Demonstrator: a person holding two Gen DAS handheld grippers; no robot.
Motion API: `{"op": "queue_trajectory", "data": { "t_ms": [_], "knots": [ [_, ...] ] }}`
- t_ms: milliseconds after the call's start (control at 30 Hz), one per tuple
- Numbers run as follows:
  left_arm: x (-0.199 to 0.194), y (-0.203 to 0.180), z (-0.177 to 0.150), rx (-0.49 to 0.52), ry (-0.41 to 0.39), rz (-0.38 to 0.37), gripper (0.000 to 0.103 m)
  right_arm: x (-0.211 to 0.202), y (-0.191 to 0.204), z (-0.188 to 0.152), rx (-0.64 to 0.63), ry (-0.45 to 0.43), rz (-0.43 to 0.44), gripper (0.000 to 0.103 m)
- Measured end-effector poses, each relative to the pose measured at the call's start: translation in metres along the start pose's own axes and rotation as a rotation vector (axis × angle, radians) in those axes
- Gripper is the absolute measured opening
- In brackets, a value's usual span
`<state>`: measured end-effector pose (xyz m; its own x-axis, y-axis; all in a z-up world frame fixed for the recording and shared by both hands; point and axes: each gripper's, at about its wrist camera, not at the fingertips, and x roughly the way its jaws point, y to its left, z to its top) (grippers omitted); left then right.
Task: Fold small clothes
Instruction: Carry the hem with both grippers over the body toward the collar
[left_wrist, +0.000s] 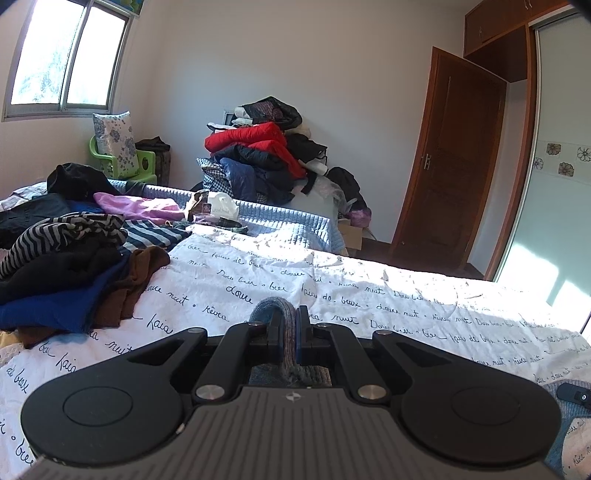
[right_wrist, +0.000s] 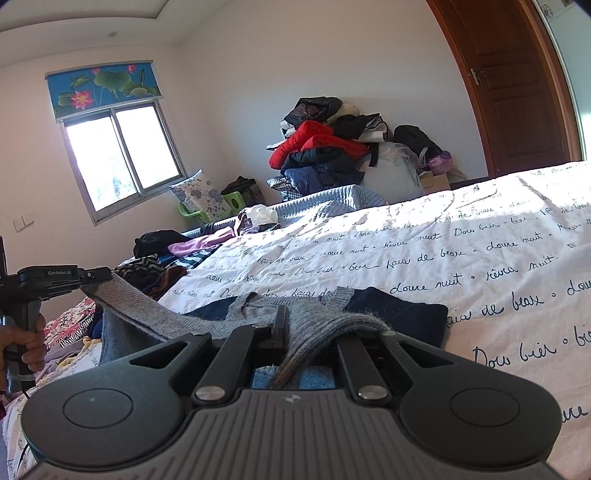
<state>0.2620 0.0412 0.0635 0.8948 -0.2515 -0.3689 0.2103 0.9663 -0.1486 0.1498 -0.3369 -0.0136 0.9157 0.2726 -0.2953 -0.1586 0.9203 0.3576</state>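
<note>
A small grey knit sweater (right_wrist: 258, 314) with dark navy panels lies on the white script-printed bedspread (right_wrist: 461, 240), its near edge lifted. My left gripper (left_wrist: 290, 332) is shut on a grey fold of it (left_wrist: 271, 306); in the right wrist view it shows at the far left (right_wrist: 94, 277), holding a grey corner up. My right gripper (right_wrist: 295, 332) is shut on another grey edge of the sweater, which drapes over its right finger.
A heap of unfolded clothes (left_wrist: 74, 258) lies on the bed's left side. A pile of jackets (left_wrist: 266, 151) stands against the far wall. A green chair with a pillow (left_wrist: 118, 147) sits under the window. A wooden door (left_wrist: 450, 162) is at the right.
</note>
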Motion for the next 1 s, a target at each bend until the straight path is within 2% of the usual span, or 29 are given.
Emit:
{"op": "queue_trajectory", "data": {
  "t_ms": [500,1000],
  "knots": [
    [0.042,-0.002,0.001,0.050,0.032,0.044,0.006,0.029,-0.013,0.009,-0.020,0.024,-0.040,0.006],
    [0.109,0.006,-0.004,0.012,0.101,0.092,0.006,0.084,-0.040,0.018,0.000,0.120,-0.059,0.006]
  ]
}}
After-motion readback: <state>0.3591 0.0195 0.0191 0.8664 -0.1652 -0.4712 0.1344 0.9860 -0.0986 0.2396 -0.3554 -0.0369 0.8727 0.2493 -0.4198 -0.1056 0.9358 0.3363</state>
